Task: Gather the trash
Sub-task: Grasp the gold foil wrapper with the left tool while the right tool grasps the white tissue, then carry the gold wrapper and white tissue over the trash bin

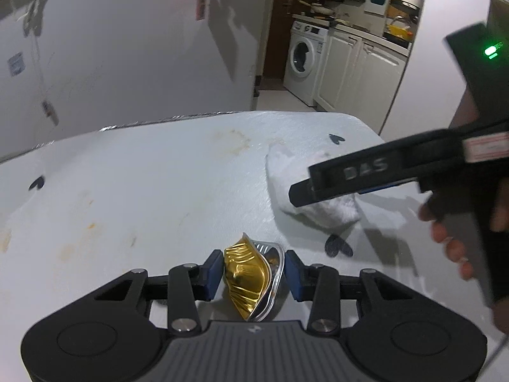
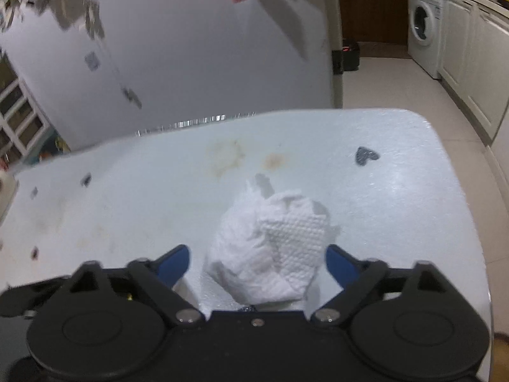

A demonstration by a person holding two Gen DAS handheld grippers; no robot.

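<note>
A crumpled gold and silver foil wrapper (image 1: 251, 278) sits between the blue pads of my left gripper (image 1: 253, 272); the left pad touches it, the right pad stands a little off, so the jaws look closed on it. A crumpled white paper towel (image 2: 270, 254) lies on the white table (image 2: 159, 191) between the wide-open fingers of my right gripper (image 2: 257, 262). In the left wrist view the right gripper (image 1: 318, 187) reaches in from the right over the same towel (image 1: 331, 210).
The table (image 1: 143, 184) has brown stains and small dark heart stickers (image 2: 366, 156). A white wall stands behind it. A kitchen with a washing machine (image 1: 305, 60) and white cabinets lies beyond the table's right end.
</note>
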